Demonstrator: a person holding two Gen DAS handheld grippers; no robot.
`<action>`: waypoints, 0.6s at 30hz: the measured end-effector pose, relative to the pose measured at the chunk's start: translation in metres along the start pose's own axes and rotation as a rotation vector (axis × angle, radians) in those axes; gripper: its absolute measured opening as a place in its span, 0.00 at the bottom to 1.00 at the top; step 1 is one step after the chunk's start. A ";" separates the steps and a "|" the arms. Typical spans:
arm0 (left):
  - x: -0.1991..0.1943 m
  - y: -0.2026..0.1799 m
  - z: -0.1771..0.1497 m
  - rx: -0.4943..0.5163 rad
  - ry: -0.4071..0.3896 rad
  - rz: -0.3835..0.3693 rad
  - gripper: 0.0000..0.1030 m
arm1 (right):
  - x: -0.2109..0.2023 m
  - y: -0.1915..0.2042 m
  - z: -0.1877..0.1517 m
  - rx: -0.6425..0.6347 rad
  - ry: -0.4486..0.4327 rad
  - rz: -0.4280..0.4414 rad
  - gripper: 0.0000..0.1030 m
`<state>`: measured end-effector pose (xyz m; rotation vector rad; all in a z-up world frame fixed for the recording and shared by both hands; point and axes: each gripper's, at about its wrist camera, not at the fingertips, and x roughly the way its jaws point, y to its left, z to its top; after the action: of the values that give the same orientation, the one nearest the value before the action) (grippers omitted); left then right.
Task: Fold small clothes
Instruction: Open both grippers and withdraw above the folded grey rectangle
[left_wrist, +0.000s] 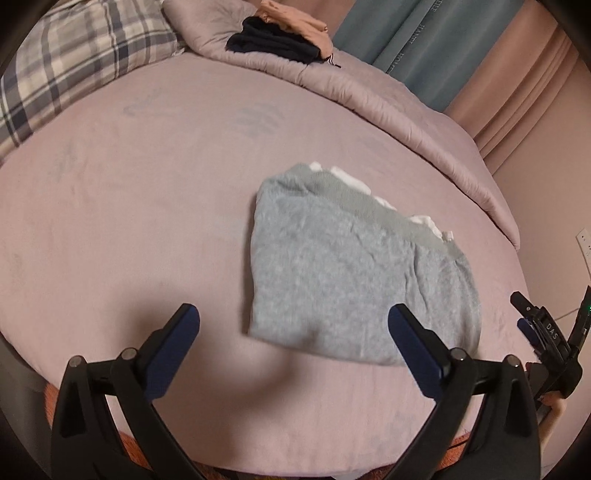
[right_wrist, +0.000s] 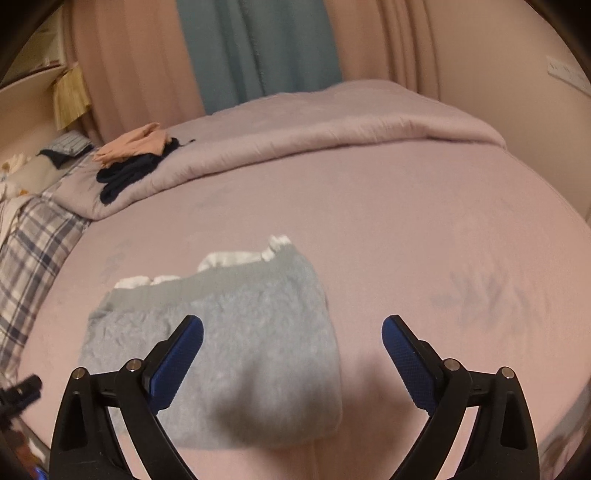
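Observation:
A folded grey knit garment (left_wrist: 343, 273) with a white edge showing along its far side lies flat on the pink bed sheet (left_wrist: 129, 206). My left gripper (left_wrist: 293, 321) hangs above its near left corner, jaws wide open, nothing between the blue pads. In the right wrist view the same grey garment (right_wrist: 258, 332) lies below and left of my right gripper (right_wrist: 291, 332), which is also open and holds nothing. The right gripper's body (left_wrist: 546, 339) shows at the right edge of the left wrist view. The left gripper's tip (right_wrist: 22, 391) shows at the left edge of the right view.
A folded pink quilt (right_wrist: 332, 122) runs along the far side of the bed, with a dark garment (left_wrist: 273, 40) and a peach garment (left_wrist: 295, 18) piled on it. A plaid pillow (left_wrist: 66, 70) lies at the far left. Curtains (right_wrist: 255, 48) hang behind.

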<state>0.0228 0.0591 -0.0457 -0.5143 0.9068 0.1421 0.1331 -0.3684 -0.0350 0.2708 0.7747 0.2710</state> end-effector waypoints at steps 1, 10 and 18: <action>0.000 0.001 -0.004 -0.003 0.006 -0.010 0.99 | -0.001 -0.001 -0.003 0.020 0.004 -0.009 0.94; -0.002 -0.006 -0.018 0.029 -0.001 -0.002 0.99 | 0.001 -0.007 -0.031 0.116 0.058 -0.006 0.94; 0.008 -0.014 -0.028 0.052 0.029 0.024 0.99 | 0.010 -0.016 -0.051 0.218 0.105 0.040 0.94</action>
<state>0.0128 0.0326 -0.0610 -0.4585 0.9429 0.1326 0.1059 -0.3734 -0.0814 0.4812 0.9051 0.2403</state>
